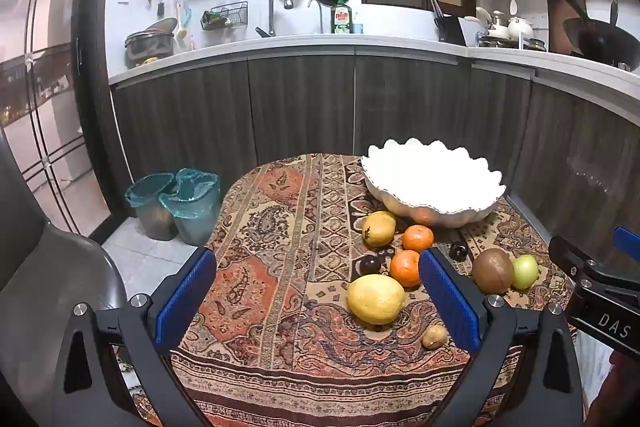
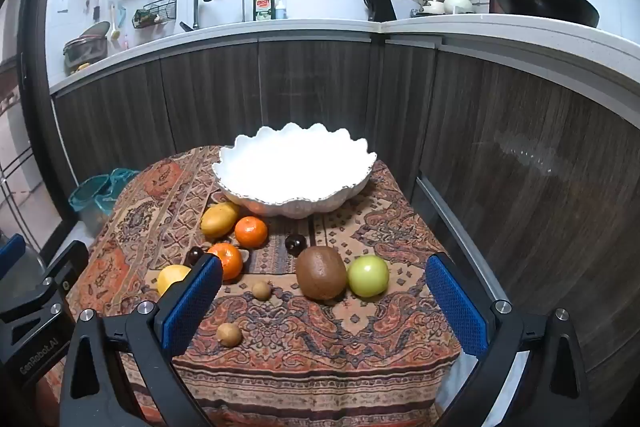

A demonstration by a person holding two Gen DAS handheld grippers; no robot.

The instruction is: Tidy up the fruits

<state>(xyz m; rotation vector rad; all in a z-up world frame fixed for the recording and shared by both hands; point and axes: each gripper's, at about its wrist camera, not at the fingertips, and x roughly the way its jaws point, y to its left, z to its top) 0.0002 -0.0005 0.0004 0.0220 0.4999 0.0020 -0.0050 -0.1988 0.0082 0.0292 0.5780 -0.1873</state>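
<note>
A white scalloped bowl (image 1: 432,179) (image 2: 294,167) stands empty at the far side of the cloth-covered table (image 1: 280,227). In front of it lie a mango (image 1: 379,228), two oranges (image 1: 417,238) (image 1: 404,267), a lemon (image 1: 376,299), a kiwi (image 2: 321,273), a green apple (image 2: 368,275), two dark plums (image 2: 295,242) (image 2: 195,255) and two small brown fruits (image 2: 261,290) (image 2: 229,334). My left gripper (image 1: 318,295) hovers open over the near left part, with the lemon between its fingers but untouched. My right gripper (image 2: 324,303) is open above the near edge, short of the kiwi and apple.
Dark kitchen cabinets (image 1: 300,107) under a white counter run behind and to the right of the table. Two bins with teal liners (image 1: 176,203) stand on the floor at the left. A grey chair (image 1: 48,279) sits at the near left.
</note>
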